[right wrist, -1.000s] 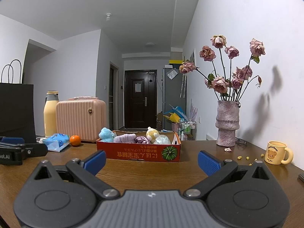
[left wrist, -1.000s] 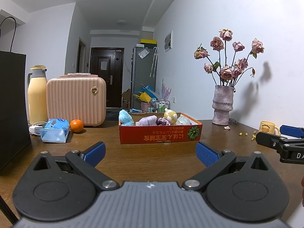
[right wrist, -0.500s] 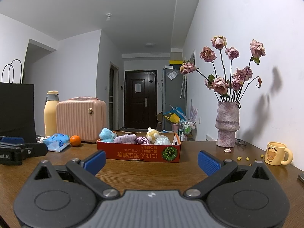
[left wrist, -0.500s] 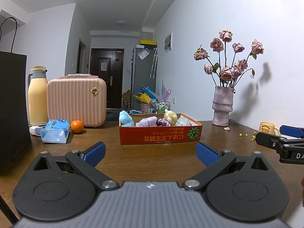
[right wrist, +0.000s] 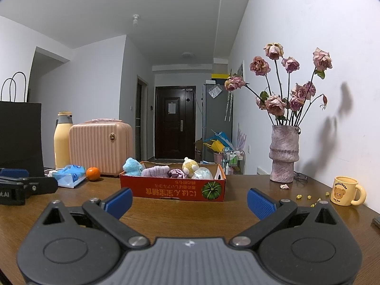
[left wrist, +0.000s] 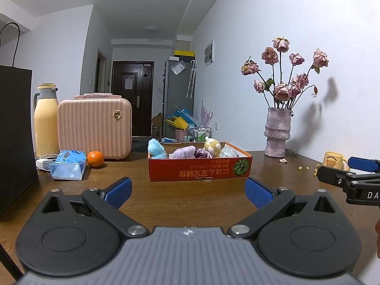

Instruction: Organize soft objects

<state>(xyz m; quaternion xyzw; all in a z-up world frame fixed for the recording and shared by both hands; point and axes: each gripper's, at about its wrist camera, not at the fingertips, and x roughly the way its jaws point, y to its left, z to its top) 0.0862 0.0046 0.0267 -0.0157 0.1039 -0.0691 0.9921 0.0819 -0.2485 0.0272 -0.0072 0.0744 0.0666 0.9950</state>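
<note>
A red cardboard box (left wrist: pixel 200 169) (right wrist: pixel 173 190) stands mid-table and holds several soft objects: a blue plush (left wrist: pixel 156 149) (right wrist: pixel 132 167), a lilac roll (left wrist: pixel 184 153) (right wrist: pixel 155 171), a purple bundle (left wrist: pixel 203 153), a yellow plush (left wrist: pixel 212 145) (right wrist: pixel 189 165) and a pale wrapped ball (right wrist: pixel 202 173). My left gripper (left wrist: pixel 188 190) is open and empty, low over the table in front of the box. My right gripper (right wrist: pixel 189 200) is open and empty, also in front of the box. Each gripper shows at the edge of the other's view.
Left of the box lie a blue tissue pack (left wrist: pixel 68 165), an orange (left wrist: pixel 95 159), a pink case (left wrist: pixel 95 124), a yellow thermos (left wrist: pixel 46 121) and a black bag (left wrist: pixel 15 140). A vase of dried roses (right wrist: pixel 283 153) and a yellow mug (right wrist: pixel 345 191) stand on the right by the wall.
</note>
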